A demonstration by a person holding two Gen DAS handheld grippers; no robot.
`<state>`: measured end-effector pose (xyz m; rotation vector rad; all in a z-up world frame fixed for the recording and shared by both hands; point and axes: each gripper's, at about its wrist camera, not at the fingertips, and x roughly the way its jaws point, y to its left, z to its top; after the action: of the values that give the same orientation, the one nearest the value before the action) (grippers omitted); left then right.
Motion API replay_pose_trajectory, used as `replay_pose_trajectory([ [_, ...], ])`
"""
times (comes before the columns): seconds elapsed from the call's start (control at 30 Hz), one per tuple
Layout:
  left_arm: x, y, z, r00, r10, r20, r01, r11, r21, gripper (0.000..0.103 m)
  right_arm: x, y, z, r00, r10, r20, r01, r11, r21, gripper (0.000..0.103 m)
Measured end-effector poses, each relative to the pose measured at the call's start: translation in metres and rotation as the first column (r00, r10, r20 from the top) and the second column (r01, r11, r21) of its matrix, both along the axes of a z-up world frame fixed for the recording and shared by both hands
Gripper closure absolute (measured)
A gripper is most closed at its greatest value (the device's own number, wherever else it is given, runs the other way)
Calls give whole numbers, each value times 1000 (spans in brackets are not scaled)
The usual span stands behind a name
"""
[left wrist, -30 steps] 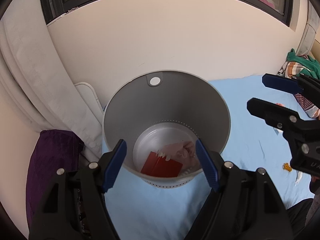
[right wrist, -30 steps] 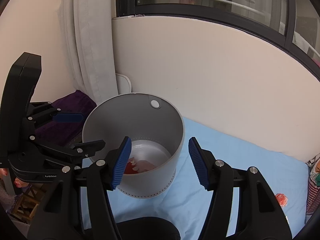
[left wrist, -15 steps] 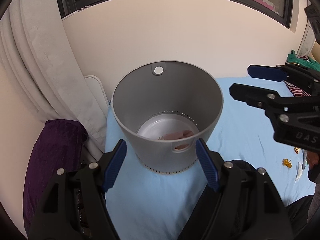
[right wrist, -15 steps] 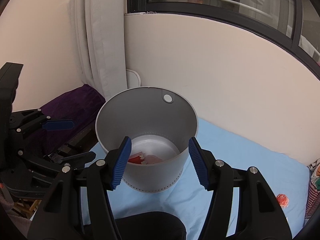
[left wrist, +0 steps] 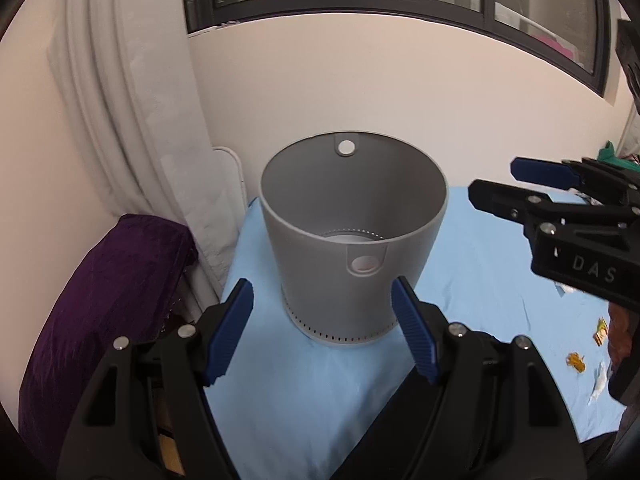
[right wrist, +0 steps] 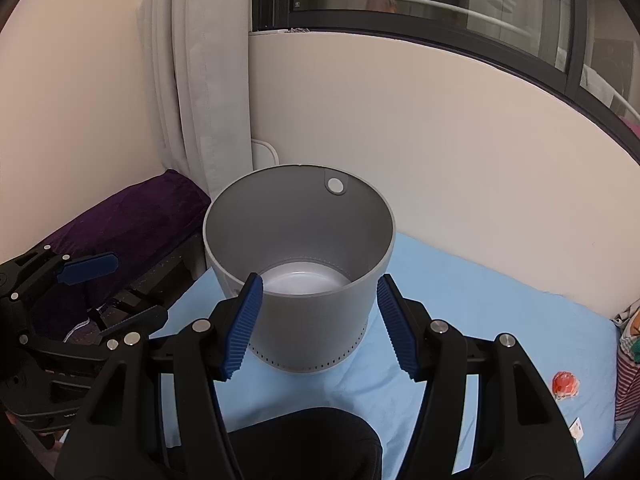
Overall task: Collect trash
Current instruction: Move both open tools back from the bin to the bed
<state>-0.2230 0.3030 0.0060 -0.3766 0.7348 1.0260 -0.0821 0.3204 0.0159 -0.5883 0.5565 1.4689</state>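
A grey round bin (left wrist: 320, 272) stands upright on the blue bed sheet (left wrist: 480, 280) against the wall. My left gripper (left wrist: 324, 332) hangs open just short of it, with nothing between the blue pads (left wrist: 232, 332). My right gripper (right wrist: 320, 322) is open and empty too, close to the bin's (right wrist: 280, 220) near wall. From here only the bin's pale floor shows. Each gripper shows in the other's view: the right gripper (left wrist: 516, 186) at the right, the left gripper (right wrist: 116, 292) at the left. Yellow scraps (left wrist: 576, 360) and a red wrapper (right wrist: 566, 384) lie on the sheet.
A purple cushion (left wrist: 100, 300) lies left of the bed beside a white curtain (left wrist: 120, 120). A cream wall under a dark window frame backs the bin. Striped and green clothes (left wrist: 612, 156) pile at the far right. A dark trouser leg (right wrist: 312, 440) fills the bottom.
Both grippers have drawn back from the bin and sit lower against it. The red and pink trash seen inside it earlier is now hidden behind the near wall.
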Motion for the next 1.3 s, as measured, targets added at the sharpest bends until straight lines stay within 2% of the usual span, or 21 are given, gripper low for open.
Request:
replay_pose_trajectory([
  [0.2,-8,-4,13,997,73,22,-74,996,55,31,-7,-9,4,1000,-9,12,9,999,38,45],
  [0.4,-4,-10,16,998,63,23,-65,995,79,31,-3,-19,2,999,-42,6,41,998,55,45],
  [0.6,16,-16,10,1000,-2,7,1,997,72,31,13,-41,-4,992,-124,4,124,990,71,46],
  [0.8,60,-30,5,991,-137,-5,137,988,73,31,46,-78,-11,964,-266,-6,265,961,78,45],
  [0.9,91,-42,3,974,-224,-9,224,972,72,31,69,-107,-17,932,-363,-17,363,929,79,46],
  [1.0,125,-56,0,948,-319,-11,319,945,74,31,94,-140,-23,885,-464,-20,464,882,77,46],
  [1.1,160,-73,-4,908,-419,-9,418,906,70,31,118,-176,-29,827,-561,-25,561,824,71,46],
  [1.3,225,-115,-13,807,-590,-4,590,806,48,31,161,-248,-44,688,-725,-42,726,686,57,46],
])
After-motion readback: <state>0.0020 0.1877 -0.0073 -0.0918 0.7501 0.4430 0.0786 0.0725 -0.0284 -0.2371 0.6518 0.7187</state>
